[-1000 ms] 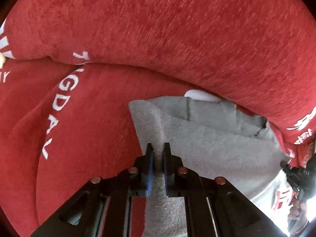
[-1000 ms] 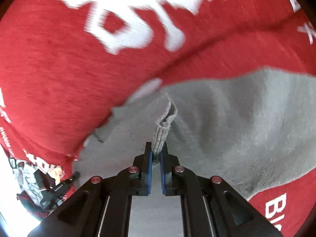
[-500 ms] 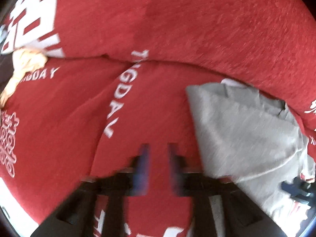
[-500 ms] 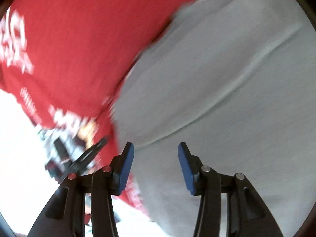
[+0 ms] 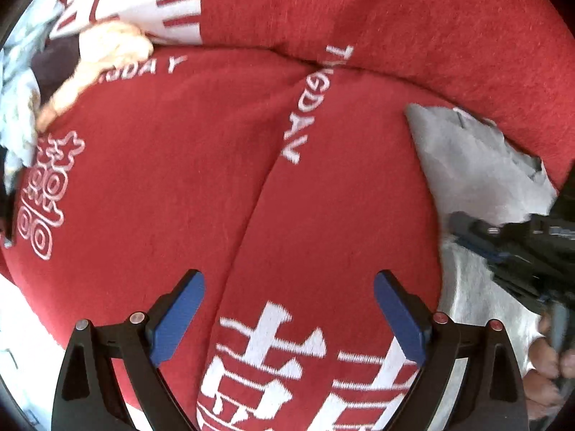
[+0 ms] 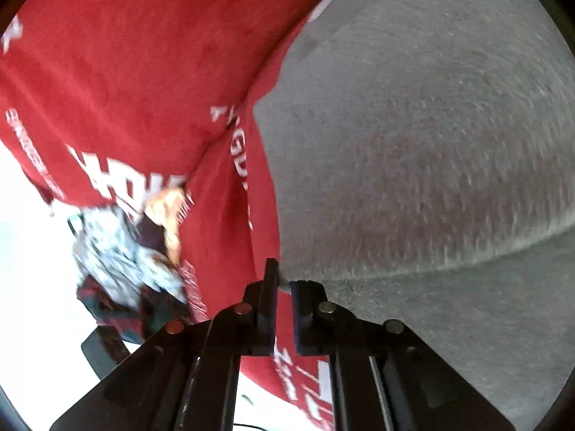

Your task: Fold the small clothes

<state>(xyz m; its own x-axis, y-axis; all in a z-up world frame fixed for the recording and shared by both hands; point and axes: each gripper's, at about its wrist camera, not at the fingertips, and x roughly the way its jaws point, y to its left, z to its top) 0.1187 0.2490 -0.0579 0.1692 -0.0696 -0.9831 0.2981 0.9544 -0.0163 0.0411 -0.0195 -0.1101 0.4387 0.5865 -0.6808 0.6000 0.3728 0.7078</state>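
grey garment: small grey fleecy piece, lies flat on the red cover; fills the upper right of the right wrist view, sits at the far right edge of the left wrist view.
garment vs right gripper: near left corner of the cloth sits right at the fingertips; a fold ridge runs from there off to the right.
right gripper state: jaws nearly closed, thin gap only; looks pinched on the garment's edge, though blur makes how much cloth is caught hard to tell.
garment vs left gripper: well apart, garment off to its right; only red cover under it.
left gripper state: jaws wide, holding nothing.
risk 1: pinch is at the very edge, cloth may slip out when lifted, fold collapses.
risk 2: fingertips close to the cover, could grab red fabric along with the corner and drag it.
risk 3: one-corner lift, far side unheld, garment may bunch or fold skewed.
clothes pile: mixed unfolded items near the cover's edge, left of the right gripper, apart from the garment.
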